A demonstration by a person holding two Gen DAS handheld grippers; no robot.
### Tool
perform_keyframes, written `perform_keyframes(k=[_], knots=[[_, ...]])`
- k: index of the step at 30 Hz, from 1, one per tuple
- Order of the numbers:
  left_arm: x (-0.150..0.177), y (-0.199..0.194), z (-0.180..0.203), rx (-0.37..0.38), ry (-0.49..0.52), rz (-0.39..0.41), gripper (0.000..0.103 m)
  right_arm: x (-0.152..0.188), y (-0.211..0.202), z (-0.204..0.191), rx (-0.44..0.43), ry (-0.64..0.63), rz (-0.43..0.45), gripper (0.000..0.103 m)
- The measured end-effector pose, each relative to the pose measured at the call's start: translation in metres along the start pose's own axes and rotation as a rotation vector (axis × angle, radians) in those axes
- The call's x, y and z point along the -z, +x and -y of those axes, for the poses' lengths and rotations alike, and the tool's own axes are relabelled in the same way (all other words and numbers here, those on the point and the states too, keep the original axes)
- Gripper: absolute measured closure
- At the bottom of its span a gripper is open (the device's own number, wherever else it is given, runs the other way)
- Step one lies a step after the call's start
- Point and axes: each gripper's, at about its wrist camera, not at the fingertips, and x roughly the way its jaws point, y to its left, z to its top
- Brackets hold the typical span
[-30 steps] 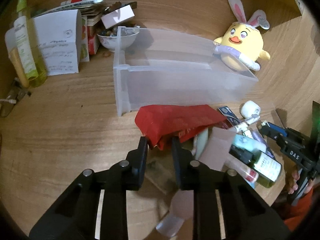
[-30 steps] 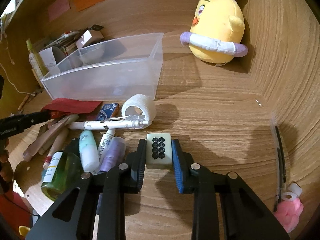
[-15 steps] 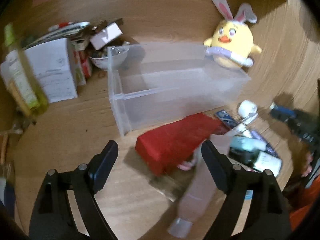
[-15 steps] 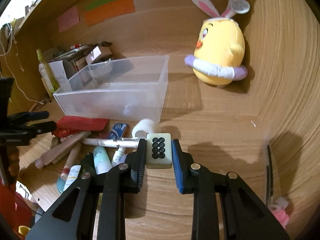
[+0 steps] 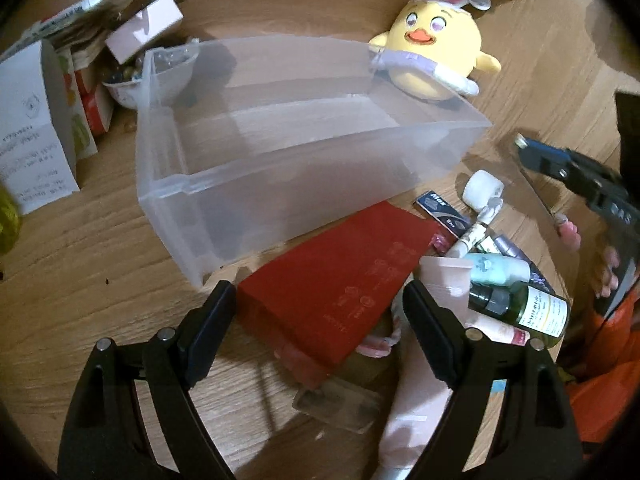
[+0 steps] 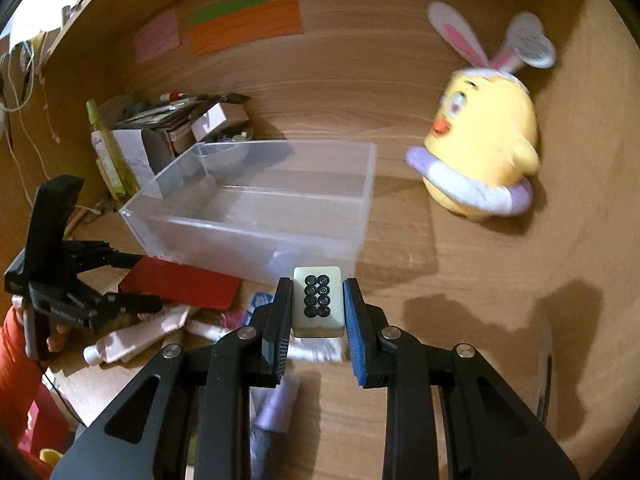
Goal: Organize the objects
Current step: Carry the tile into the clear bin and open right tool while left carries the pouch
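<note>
The clear plastic bin point(image 5: 304, 140) stands empty on the wooden desk point(image 5: 80, 280) and serves as the reference point. The right gripper point(image 6: 318, 308) is clamped on a mahjong tile point(image 6: 318, 302), cream-coloured with eight dark circles on its face, held upright between the two pads just in front of the bin's near wall and above the desk. The left gripper point(image 5: 316, 332) has its jaws spread wide and closing at this moment; the red pouch point(image 5: 340, 276) lies between them, and neither pad presses on it. That pouch rests flat against the bin's near long wall, overlapping a pink tube point(image 5: 416, 408) that runs toward the camera. To the right of the pouch, near the bin's front right corner, lies a loose heap: a white roll of tape point(image 5: 482, 190), a small dark blue packet point(image 5: 442, 210), a white pen point(image 5: 474, 234), a mint-coloured tube point(image 5: 496, 270) and a green glass bottle point(image 5: 528, 308). Behind the bin's far right corner sits a yellow chick plush point(image 5: 436, 52) with rabbit ears. Off the bin's left end stand a white paper box point(image 5: 32, 128) and a small bowl point(image 5: 160, 80) of odds and ends, the bowl touching the bin's corner as far as can be judged. Coloured paper notes point(image 6: 240, 20) are fixed to the back panel above the bin.
</note>
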Motion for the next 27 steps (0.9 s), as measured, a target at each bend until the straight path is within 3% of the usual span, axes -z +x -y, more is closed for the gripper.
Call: perform_keyframes(k=[11, 19, 27], knots=[[0.016, -0.031, 0.019, -0.016, 0.048, 0.067, 0.042, -0.055, 0.039, -0.028, -0.032, -0.108, -0.032, 0.08], [0.035, -0.049, 0.019, -0.091, -0.042, 0.085, 0.046, -0.067, 0.093, -0.025, -0.033, -0.139, -0.143, 0.081], [0.052, -0.097, 0.016, -0.19, -0.146, 0.178, 0.048, -0.069, 0.131, -0.025, -0.026, -0.171, -0.244, 0.081]])
